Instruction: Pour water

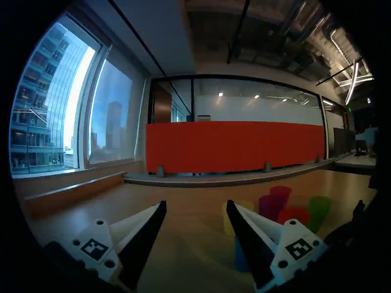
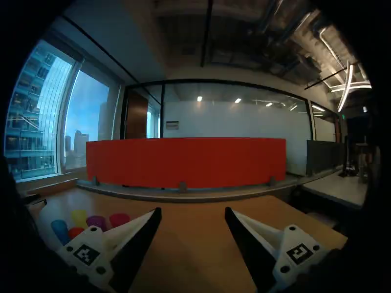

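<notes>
Cups (image 1: 276, 209) just ahead-right of left gripper (image 1: 196, 203)

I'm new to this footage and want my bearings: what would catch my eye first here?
A long orange-red partition spans the far edge of the wooden table, straight ahead in both views. Tall windows on the left of the left gripper view show city towers. A cluster of coloured cups stands on the table, partly behind one finger of the open left gripper.

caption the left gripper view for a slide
Open left claw hovers over wooden table, facing clustered coloured cups.
</notes>
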A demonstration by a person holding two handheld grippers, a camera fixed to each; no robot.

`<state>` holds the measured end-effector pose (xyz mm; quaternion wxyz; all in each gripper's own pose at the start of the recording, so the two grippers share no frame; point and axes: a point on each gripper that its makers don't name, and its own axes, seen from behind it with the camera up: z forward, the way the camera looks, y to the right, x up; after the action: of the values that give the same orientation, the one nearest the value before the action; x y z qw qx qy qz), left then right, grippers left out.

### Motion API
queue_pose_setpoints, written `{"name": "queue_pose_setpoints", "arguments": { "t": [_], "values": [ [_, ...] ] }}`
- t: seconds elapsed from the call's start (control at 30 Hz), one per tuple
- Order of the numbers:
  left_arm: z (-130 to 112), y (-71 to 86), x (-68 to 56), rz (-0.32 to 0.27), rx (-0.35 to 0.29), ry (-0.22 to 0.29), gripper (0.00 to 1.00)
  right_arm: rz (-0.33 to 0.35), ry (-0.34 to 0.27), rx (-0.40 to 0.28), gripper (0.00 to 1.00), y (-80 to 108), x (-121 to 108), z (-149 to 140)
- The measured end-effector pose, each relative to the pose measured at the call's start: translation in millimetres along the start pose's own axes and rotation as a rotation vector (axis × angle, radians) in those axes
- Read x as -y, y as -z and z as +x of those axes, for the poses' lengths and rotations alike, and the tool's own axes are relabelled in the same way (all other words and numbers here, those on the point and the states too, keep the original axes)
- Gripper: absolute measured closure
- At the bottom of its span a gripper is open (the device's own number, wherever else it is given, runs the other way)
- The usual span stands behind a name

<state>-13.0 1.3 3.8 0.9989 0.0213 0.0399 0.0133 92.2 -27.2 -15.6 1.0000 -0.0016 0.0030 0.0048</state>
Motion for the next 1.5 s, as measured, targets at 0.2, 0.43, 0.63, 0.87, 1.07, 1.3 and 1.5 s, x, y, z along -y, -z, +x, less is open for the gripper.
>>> {"name": "queue_pose_setpoints", "arguments": {
  "t": [0.2,0.43,0.63,0.87,1.07,1.3,1.5],
  "values": [
    [-2.9,-0.4,-0.1,-0.004,0.011,0.01,0.09,0.001,0.002,-0.001,0.0,0.0,-0.3,1.5],
    [-6.3,-2.5,-2.0,-0.012,0.028,0.009,0.09,-0.001,0.002,-0.001,0.0,1.5,-0.6,1.6],
    [-8.9,-2.4,-1.9,-0.013,0.039,0.009,0.09,-0.006,-0.001,-0.003,0.0,1.7,-3.3,2.5],
    [-9.5,-2.8,-2.9,-0.018,0.043,0.009,0.09,-0.005,0.0,-0.006,0.0,1.8,-3.4,3.2],
    [-9.3,-3.5,-3.0,-0.018,0.044,0.009,0.09,-0.003,0.001,-0.005,0.0,2.4,-2.4,3.1],
    [-10.5,-3.8,-3.5,-0.019,0.045,0.009,0.09,-0.001,0.003,-0.007,0.0,2.4,-1.6,3.2],
    [-10.1,-3.8,-3.6,-0.02,0.047,0.009,0.09,0.0,0.008,-0.01,0.0,3.1,-1.5,4.0]
  ]
}}
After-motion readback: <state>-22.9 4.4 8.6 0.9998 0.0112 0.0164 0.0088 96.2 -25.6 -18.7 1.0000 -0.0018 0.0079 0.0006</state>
